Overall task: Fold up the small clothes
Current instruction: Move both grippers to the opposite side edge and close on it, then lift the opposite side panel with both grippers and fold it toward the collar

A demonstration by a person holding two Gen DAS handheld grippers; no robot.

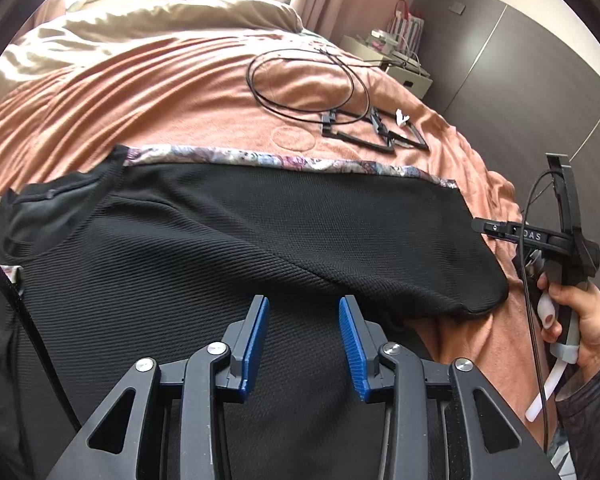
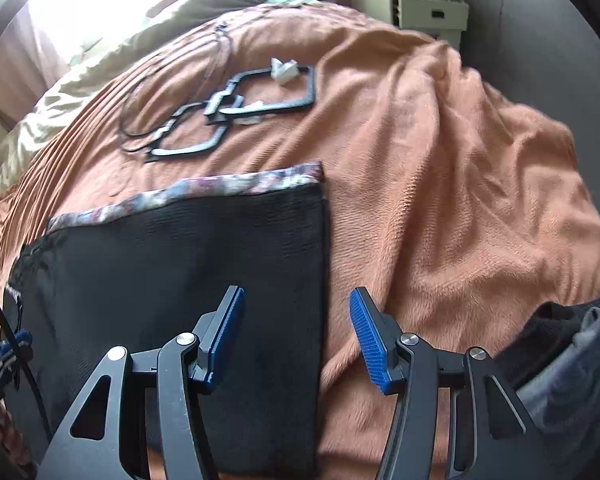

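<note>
A black ribbed garment [image 1: 260,220] lies spread on the orange blanket [image 1: 160,100], with a floral trim [image 1: 260,159] along its far edge. One layer is folded over, and its rounded end [image 1: 480,296] reaches toward the right. My left gripper [image 1: 304,302] hangs over the near part of the black cloth, its blue pads apart with nothing pinched. My right gripper [image 2: 298,292] straddles the straight right edge of the garment [image 2: 180,264], jaws apart and no cloth pressed. A hand [image 1: 588,320] holds that gripper's handle at the right of the left wrist view.
Black cable loops [image 1: 312,80] and flat black frames [image 2: 260,96] lie on the blanket beyond the garment. A beige duvet [image 1: 140,28] is bunched at the head of the bed. A white nightstand [image 2: 420,8] stands by the dark wall panels [image 1: 520,80].
</note>
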